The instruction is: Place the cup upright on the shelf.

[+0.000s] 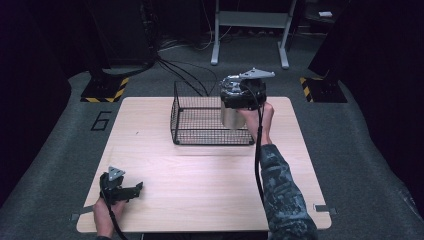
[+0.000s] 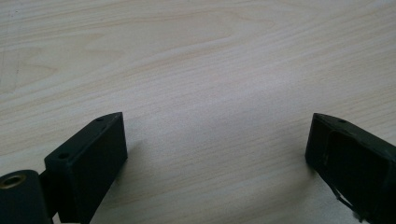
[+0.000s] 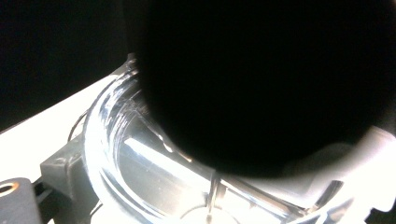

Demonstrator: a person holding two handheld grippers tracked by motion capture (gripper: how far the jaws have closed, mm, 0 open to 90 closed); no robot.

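My right gripper (image 1: 243, 96) holds a shiny silver-and-clear container (image 1: 231, 114) upright, with its lower part inside the right side of a black wire basket (image 1: 197, 131). The right gripper view is very close on the container (image 3: 140, 163): a clear ribbed rim around a dark mouth, with one black jaw pressed against its left side. My left gripper (image 1: 138, 188) rests low on the light wooden table (image 1: 150, 130) near the front left corner. Its jaws stand wide apart in the left gripper view (image 2: 217, 140), with bare wood between them.
The basket stands at the back middle of the table. Beyond the table, on grey carpet, are cables, a white metal frame (image 1: 250, 30) and yellow-black striped bases (image 1: 105, 90). A cable trails from each gripper along the person's forearms.
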